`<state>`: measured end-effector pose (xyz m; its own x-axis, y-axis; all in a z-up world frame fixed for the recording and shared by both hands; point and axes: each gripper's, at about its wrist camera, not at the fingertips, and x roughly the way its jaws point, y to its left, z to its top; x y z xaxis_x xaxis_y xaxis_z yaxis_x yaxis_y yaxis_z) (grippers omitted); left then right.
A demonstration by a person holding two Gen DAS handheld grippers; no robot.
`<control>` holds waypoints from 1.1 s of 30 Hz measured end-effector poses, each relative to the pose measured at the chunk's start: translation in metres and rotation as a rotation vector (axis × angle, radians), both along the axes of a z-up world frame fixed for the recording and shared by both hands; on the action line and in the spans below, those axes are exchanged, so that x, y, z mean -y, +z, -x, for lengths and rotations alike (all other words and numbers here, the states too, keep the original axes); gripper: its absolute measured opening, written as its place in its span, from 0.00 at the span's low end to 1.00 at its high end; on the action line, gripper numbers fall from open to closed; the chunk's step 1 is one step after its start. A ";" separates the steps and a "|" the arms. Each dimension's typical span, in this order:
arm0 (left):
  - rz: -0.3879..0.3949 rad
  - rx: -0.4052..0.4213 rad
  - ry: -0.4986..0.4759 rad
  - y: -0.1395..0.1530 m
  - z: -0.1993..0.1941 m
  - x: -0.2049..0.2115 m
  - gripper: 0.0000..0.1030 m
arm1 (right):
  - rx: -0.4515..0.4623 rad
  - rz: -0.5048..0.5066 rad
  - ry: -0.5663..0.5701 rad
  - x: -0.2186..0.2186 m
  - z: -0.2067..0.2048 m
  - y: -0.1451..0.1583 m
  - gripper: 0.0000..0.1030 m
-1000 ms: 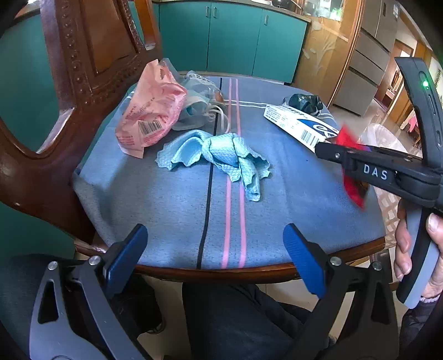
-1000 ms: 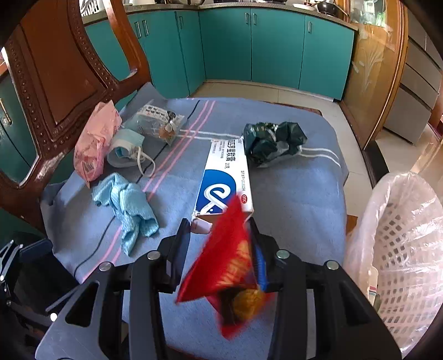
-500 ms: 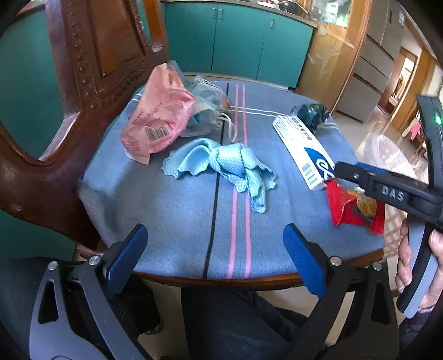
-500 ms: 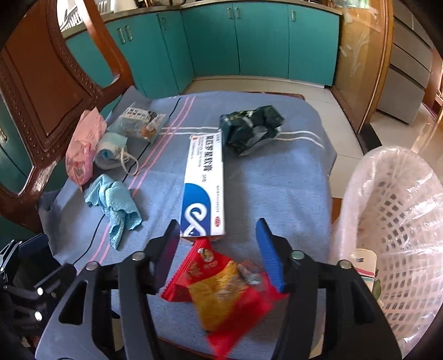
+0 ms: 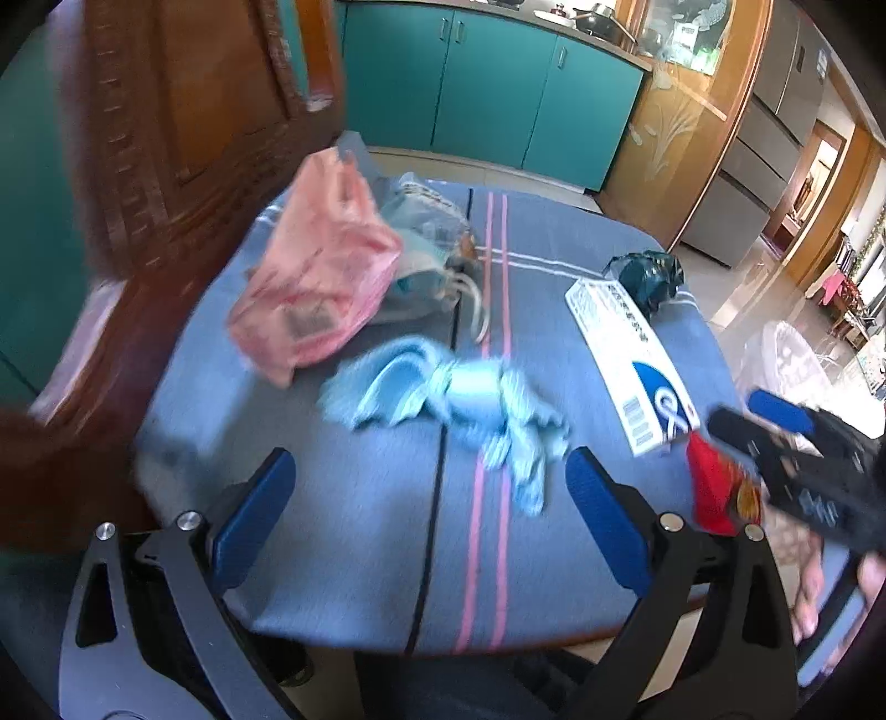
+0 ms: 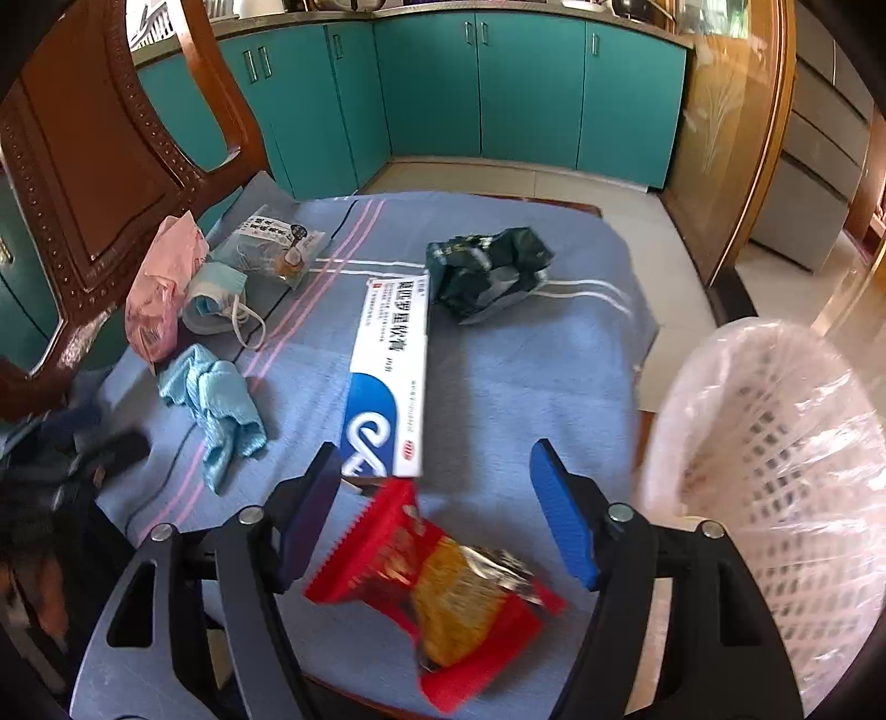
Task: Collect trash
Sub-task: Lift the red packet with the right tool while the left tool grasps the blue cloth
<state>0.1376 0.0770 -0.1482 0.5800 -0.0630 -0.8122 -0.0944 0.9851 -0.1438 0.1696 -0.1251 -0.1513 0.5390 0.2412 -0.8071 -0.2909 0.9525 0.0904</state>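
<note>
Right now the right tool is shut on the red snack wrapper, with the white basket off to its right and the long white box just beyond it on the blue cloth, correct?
Not quite. The right tool is open: in the right wrist view its blue pads stand wide apart, and the red snack wrapper lies loose between them. The white basket to the right and the long white box beyond it on the blue cloth are as you say.

Blue-grey cloth [image 6: 526,376] with pink and white stripes covers the chair seat. Carved dark wooden chair back [image 6: 94,166] stands upright at the seat's far left edge. Teal cabinets [image 6: 498,88] line the back wall, metal handles on the doors. Amber wooden panel with a plant motif [image 6: 720,127] sits right of the cabinets, grey drawer fronts [image 6: 814,177] beyond it. Pale tiled floor [image 6: 554,177] runs between seat and cabinets. Cookware on the counter [image 5: 598,14], blurred.
</note>
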 end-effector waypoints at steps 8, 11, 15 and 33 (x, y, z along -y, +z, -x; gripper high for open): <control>-0.010 -0.069 -0.017 -0.025 -0.056 0.023 0.93 | -0.010 0.055 0.087 0.017 0.022 0.001 0.82; -0.007 -0.083 -0.044 -0.033 -0.060 0.028 0.65 | -0.012 0.078 0.136 0.008 0.031 -0.006 0.83; -0.050 -0.064 -0.060 -0.037 -0.059 0.030 0.54 | -0.041 0.098 0.151 -0.004 0.026 -0.022 0.83; 0.065 0.031 -0.055 0.014 0.013 -0.009 0.45 | -0.008 0.092 0.175 -0.021 0.039 -0.014 0.35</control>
